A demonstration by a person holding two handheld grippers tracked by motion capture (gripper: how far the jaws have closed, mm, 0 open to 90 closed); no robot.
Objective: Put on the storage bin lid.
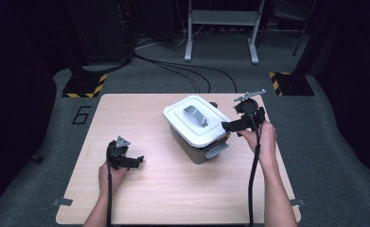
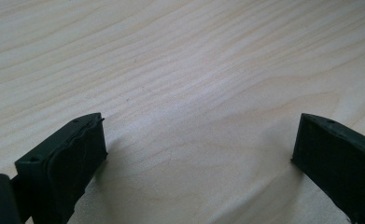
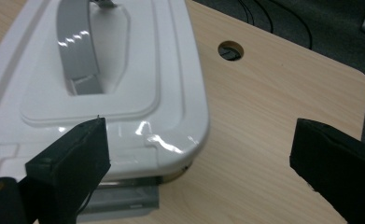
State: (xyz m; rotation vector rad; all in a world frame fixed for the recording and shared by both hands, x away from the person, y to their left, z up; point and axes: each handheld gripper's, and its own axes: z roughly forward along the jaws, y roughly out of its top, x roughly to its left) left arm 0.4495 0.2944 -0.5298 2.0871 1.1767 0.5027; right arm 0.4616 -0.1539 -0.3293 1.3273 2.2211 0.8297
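Observation:
A grey storage box with a white lid (image 1: 197,119) stands on the wooden table (image 1: 163,189), right of centre. A grey handle (image 1: 195,115) lies flat in the lid's recess (image 3: 80,46). One grey side latch (image 1: 216,150) sticks out at the box's near end (image 3: 124,198). My right gripper (image 1: 231,126) hovers open at the box's right side, its left jaw over the lid's corner (image 3: 180,135). My left gripper (image 1: 134,161) rests open low over bare wood (image 2: 194,93) at the table's left, holding nothing.
A round cable hole (image 3: 230,49) is in the table beyond the box. The table's far right corner (image 3: 362,79) is close. Cables (image 1: 187,71) and stand feet with yellow-black tape (image 1: 85,86) lie on the grey floor behind.

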